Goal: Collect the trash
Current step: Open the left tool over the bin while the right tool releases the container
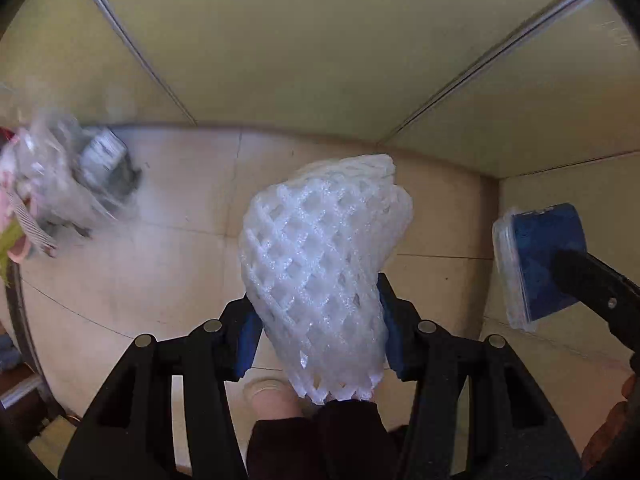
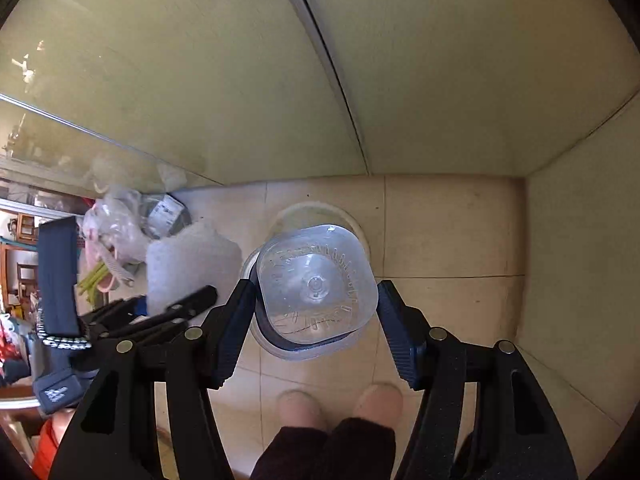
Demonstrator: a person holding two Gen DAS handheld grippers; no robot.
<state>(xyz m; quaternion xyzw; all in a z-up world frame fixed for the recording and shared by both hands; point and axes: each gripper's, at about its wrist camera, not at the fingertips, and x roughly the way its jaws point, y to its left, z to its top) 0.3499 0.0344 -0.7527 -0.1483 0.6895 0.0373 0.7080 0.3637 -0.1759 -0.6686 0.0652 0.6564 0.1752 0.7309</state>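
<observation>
My left gripper (image 1: 318,326) pointed down at the tiled floor (image 1: 168,264) and had its blue pads pressed into both sides of a white foam fruit net (image 1: 320,264), the mesh sleeve squeezed at its waist and bulging out past the fingertips. My right gripper (image 2: 316,320) carried a clear plastic container (image 2: 316,284), seen bottom-on with raised lettering round its base; the left pad sat against its side, while on the right I could see a sliver of gap, so I could not tell for certain how firm that grip was. From the left camera the same container (image 1: 536,264) showed at the right edge, end-on, with a dark finger across it. Off to the left on the floor, against the pale green cabinet doors (image 1: 320,40), lay a heap of trash (image 1: 64,184): crumpled clear plastic bags, something with a printed label, bits of pink and green, all blurred. The right camera caught that heap (image 2: 132,232) too, just beyond the foam net (image 2: 188,264). Below both grippers I saw the toes of two pale slippers (image 2: 340,404) and dark trouser legs (image 2: 324,452), standing on the tiles.
</observation>
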